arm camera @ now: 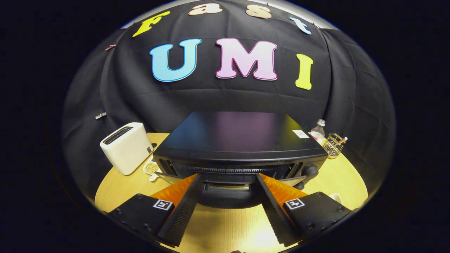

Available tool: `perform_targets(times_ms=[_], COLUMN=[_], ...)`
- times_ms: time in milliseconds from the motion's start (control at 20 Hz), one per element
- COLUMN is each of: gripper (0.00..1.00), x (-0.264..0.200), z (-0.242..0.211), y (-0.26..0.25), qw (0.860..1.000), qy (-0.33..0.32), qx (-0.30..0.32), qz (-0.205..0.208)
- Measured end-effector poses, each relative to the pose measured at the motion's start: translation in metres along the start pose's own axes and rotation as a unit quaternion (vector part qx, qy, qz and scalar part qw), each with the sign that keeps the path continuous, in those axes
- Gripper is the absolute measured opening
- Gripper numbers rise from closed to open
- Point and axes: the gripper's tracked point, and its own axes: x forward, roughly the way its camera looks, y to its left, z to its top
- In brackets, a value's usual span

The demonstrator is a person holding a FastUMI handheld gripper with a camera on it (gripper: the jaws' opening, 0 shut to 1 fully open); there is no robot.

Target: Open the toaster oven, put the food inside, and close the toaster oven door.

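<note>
The black toaster oven [239, 137] stands on the round wooden table [225, 228], just ahead of me and seen from above. Its door [226, 196] hangs partly lowered, with glass edges showing at both sides. The door's dark front edge lies between my fingers. My gripper [227, 177] is open, fingers spread wide, one on each side of that edge; I cannot tell whether they touch it. A small white dish of pale food [151, 168] sits left of the oven, beside the white toaster.
A white slot toaster [126, 147] stands at the table's left. Right of the oven are a clear bottle [318, 131] and a wire holder [334, 144]. The oven's knobs [311, 171] are on its right front. Black cloth walls close in behind.
</note>
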Motion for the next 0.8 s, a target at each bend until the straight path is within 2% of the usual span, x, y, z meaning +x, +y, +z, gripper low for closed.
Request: perform_targets(times_ms=[550,800], gripper=[1.00,0.99], x=[-0.032,-0.044], z=[-0.042,-0.083], y=[0.002,0.003], qw=[1.000,0.998], qy=[0.011,0.054], qx=[0.004,-0.006], qz=[0.012,0.017])
